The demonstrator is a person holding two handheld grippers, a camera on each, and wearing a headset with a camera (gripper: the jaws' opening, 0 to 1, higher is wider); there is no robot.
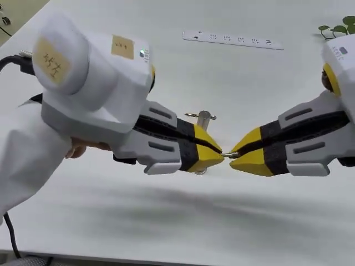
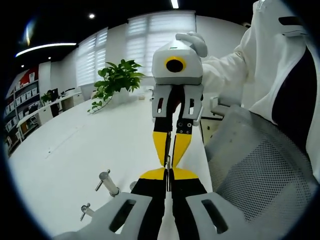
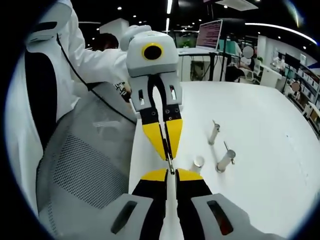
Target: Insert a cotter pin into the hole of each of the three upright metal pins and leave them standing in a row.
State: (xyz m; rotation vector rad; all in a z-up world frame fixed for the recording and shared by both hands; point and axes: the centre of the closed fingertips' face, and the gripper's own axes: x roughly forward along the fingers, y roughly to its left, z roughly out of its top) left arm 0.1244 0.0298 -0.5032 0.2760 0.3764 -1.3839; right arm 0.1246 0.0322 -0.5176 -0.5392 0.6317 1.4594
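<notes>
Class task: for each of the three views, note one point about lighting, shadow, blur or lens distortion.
Head view: even light, a soft broad shadow across the table, the left claw slightly blurred at its near housing. Left gripper view: fisheye curves the table edge, and the windows are very bright. Right gripper view: small ceiling lights against a dark ceiling, the metal pins in sharp focus.

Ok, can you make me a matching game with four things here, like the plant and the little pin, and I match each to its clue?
Things:
1. plant
2. power strip
3. cotter pin
4. nearest metal pin

Clues:
a. white, lying flat
b. standing, no cotter pin in it
c. green and leafy
d. pinched between the left gripper and the right gripper

Pairs: 1-c, 2-a, 3-d, 4-b
</notes>
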